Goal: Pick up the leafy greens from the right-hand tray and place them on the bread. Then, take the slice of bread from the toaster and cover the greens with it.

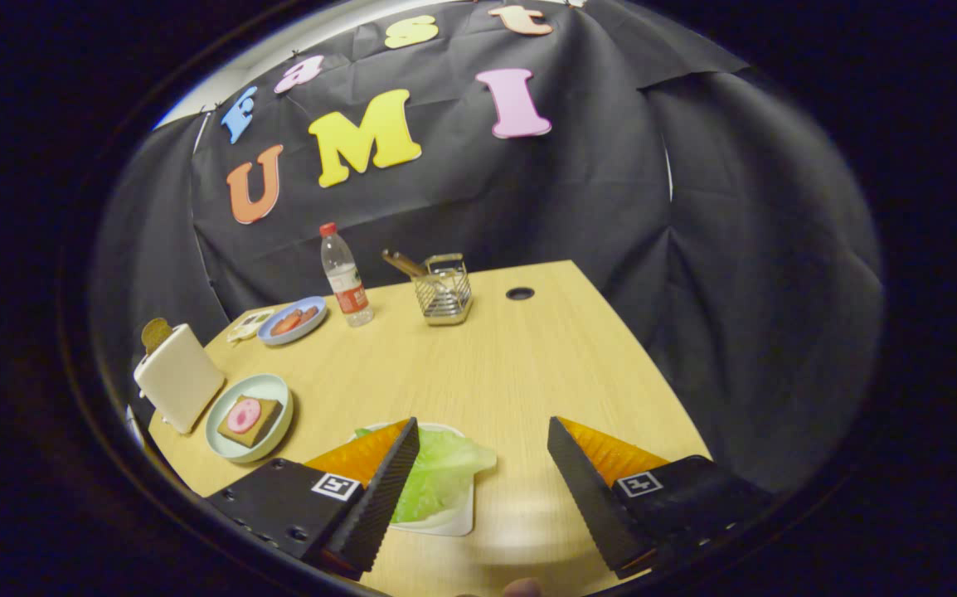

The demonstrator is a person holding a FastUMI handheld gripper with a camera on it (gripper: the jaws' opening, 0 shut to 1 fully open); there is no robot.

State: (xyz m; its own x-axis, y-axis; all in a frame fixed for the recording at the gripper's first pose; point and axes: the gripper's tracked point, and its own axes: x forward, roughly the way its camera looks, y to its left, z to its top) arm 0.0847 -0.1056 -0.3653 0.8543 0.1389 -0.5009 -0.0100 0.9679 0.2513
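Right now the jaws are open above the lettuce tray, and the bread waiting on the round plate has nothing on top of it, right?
Not quite. The gripper view shows the bread on the round plate already carrying a pink round slice. The rest holds: the gripper has its jaws open, above the tray of lettuce.

The table (512, 365) is pale wood-grain laminate, smooth and faintly shiny. The leafy greens (437, 473) look crinkled and waxy on a smooth white tray (458, 522). The gripper (483, 489) stands wide open, its fingers (383, 489) ribbed and matt (rubbery, seemingly). The rack (443, 294) is shiny wire metal; the bottle (344, 274) clear plastic.
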